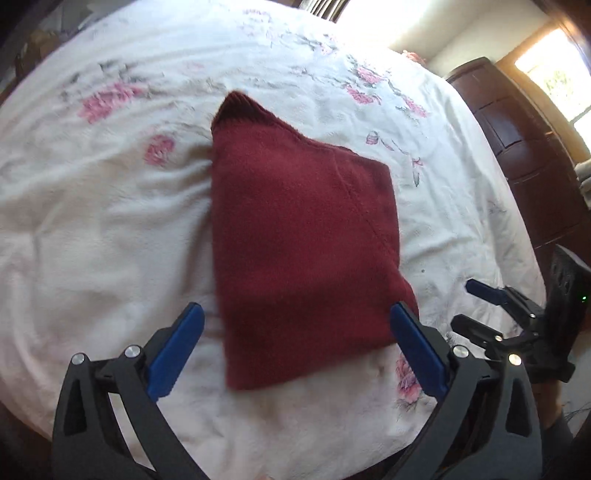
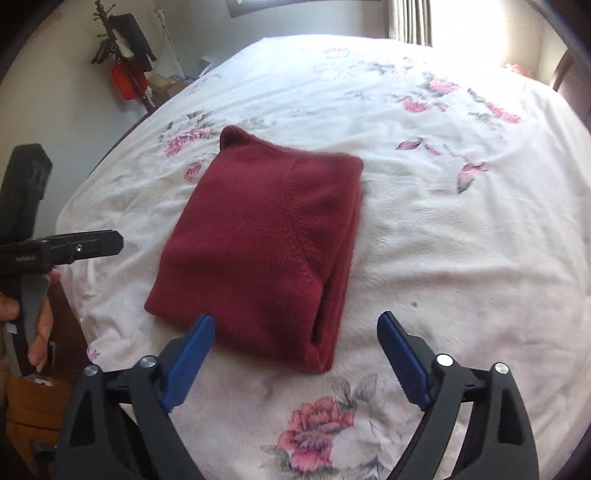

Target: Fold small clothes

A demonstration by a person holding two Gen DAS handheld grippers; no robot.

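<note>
Apparently fold's done: maroon sweater (image 2: pixel 255 236) lies compact on bed (image 2: pixel 461 240) just ahead of both grippers, left (image 1: pixel 295 349) & right (image 2: pixel 295 356), fingers wide w/ nothing held; next probably needs only tidying.

I'm working in a home bedroom: a bed (image 2: pixel 461 229) under a white rose-printed bedspread (image 1: pixel 110 206), a dark wooden dresser (image 1: pixel 517 147), a coat stand (image 2: pixel 125 55) hung with bags in the corner, and a sunlit curtained window (image 2: pixel 410 20).

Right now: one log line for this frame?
garment: dark red sweater folded, flat on floral bedspread | left hand-held gripper: open, empty | right hand-held gripper: open, empty
</note>
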